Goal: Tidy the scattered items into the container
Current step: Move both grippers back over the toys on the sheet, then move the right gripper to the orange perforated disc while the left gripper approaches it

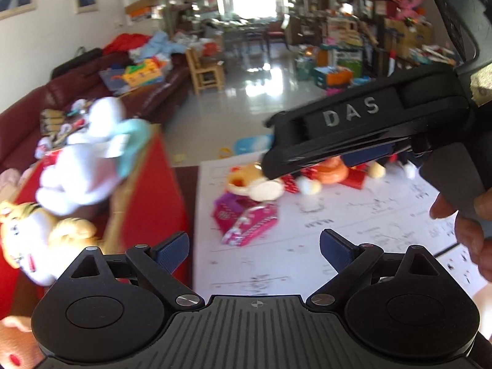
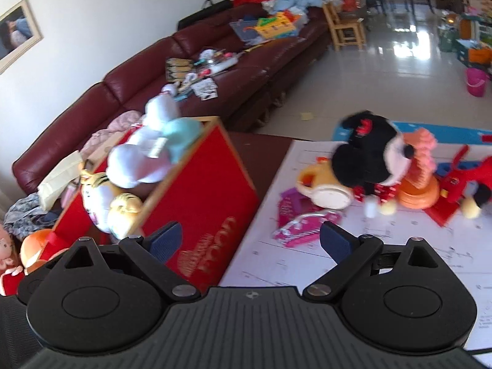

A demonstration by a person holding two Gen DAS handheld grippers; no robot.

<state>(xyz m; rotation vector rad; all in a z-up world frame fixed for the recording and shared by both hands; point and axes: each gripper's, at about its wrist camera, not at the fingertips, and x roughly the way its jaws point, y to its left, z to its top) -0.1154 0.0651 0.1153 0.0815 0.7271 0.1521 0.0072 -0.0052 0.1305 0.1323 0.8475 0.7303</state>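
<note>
Left gripper (image 1: 253,246): jaws spread wide, nothing between them, hovering over the near edge of the white sheet (image 1: 353,240). Right gripper (image 2: 250,240): also spread wide and empty, above the gap between the red box (image 2: 203,190) and the sheet. In the left view the right gripper's black body crosses the upper right, a hand (image 1: 464,224) on its grip.

Box stands at left, beside the sheet. Inside it: a white plush (image 2: 138,160) with a pale blue part on top, blurred; a tiger plush (image 2: 101,196) at the near end.

On the sheet, far side: black mouse plush (image 2: 369,156), yellow-and-white toy (image 2: 326,190) touching it on the left, orange cone toy (image 2: 421,184) just right, red plush (image 2: 467,178) farther right. Nearer, a pink packet (image 2: 304,224) lies flat.

Maroon sofa (image 2: 153,70) behind the box.
</note>
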